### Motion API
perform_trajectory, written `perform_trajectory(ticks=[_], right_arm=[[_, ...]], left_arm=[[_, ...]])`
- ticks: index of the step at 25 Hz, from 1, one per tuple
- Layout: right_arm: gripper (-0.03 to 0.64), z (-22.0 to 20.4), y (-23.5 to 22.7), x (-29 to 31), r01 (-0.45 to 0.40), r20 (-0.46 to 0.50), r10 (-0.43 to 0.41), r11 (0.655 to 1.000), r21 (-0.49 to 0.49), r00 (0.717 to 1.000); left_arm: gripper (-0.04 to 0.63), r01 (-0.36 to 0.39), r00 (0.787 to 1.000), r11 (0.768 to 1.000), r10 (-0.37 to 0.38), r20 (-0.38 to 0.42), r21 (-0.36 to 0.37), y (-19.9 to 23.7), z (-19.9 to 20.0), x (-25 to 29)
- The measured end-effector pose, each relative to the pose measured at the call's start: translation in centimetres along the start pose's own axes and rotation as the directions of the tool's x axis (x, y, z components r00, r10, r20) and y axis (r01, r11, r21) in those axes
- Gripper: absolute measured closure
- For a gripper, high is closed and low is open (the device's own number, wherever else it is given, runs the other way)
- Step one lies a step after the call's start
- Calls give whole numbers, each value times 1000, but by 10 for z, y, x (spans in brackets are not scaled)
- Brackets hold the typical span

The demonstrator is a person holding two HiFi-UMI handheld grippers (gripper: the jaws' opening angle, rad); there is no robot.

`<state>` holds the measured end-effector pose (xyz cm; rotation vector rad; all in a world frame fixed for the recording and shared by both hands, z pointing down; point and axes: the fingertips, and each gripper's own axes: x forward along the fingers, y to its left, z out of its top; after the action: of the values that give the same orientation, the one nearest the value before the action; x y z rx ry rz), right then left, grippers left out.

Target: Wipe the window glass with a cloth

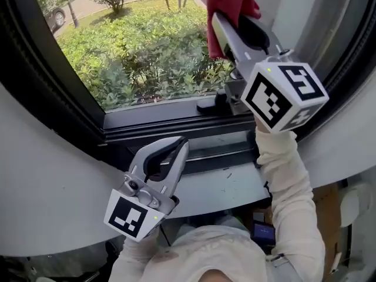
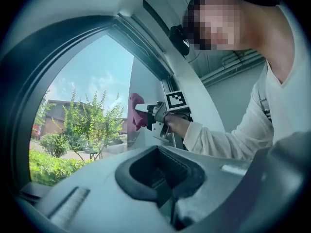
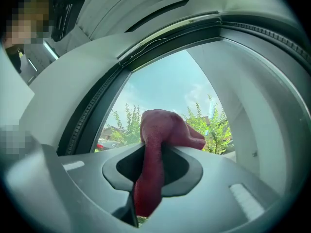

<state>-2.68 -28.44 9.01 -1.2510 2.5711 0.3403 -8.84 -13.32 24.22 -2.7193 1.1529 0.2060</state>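
Observation:
A dark red cloth (image 1: 230, 2) is bunched against the window glass (image 1: 135, 46) near its upper right corner. My right gripper (image 1: 218, 25) is shut on the cloth and raised towards the pane. In the right gripper view the cloth (image 3: 163, 130) hangs down through the jaws of the right gripper (image 3: 153, 154), with the glass (image 3: 165, 89) behind it. My left gripper (image 1: 180, 145) is held low in front of the sill, shut and holding nothing. The left gripper view shows the left gripper (image 2: 160, 171) closed and, beyond it, the cloth (image 2: 136, 111) on the pane.
A black window frame (image 1: 35, 51) and a dark sill track (image 1: 194, 131) border the glass. A black handle (image 1: 211, 103) sits on the lower frame. Curved white wall (image 1: 53, 175) surrounds the opening. Bushes and a parked car (image 1: 56, 17) lie outside.

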Motion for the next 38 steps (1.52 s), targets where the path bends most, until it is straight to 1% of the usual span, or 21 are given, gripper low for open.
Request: perform_trajectory(ticks=[5, 10, 13, 15, 19, 23, 27, 31, 38], right_arm=[[522, -11, 58, 28, -55, -1, 55, 999, -1, 999], [522, -19, 108, 53, -125, -2, 125, 992, 10, 992], [522, -22, 130, 63, -161, -3, 161, 987, 19, 987], [522, -22, 136, 67, -173, 2, 173, 985, 27, 985], [523, -33, 140, 66, -195, -4, 196, 980, 41, 981], [522, -58, 146, 58, -220, -45, 221, 975, 41, 974], [518, -72, 143, 53, -240, -58, 244, 968, 66, 968], [515, -74, 121, 41, -234, -63, 239, 969, 73, 969], [515, -62, 61, 10, -194, -58, 198, 979, 66, 979]], left_arm=[[595, -42, 999, 999, 42, 7, -10, 19, 2, -34], [595, -84, 996, 996, 84, 5, -9, 28, 4, -58], [595, -107, 994, 994, 107, 10, -16, 34, 5, -67], [595, -115, 993, 993, 115, 15, -17, 36, 6, -69], [595, -119, 993, 993, 119, -1, -15, 37, 0, -69], [595, -105, 994, 994, 105, -8, -24, 32, -5, -61], [595, -86, 996, 996, 85, -18, -23, 26, -11, -49], [595, -66, 997, 997, 65, -33, -26, 16, -16, -33], [595, -22, 999, 999, 21, -38, -28, -12, -17, 10]])
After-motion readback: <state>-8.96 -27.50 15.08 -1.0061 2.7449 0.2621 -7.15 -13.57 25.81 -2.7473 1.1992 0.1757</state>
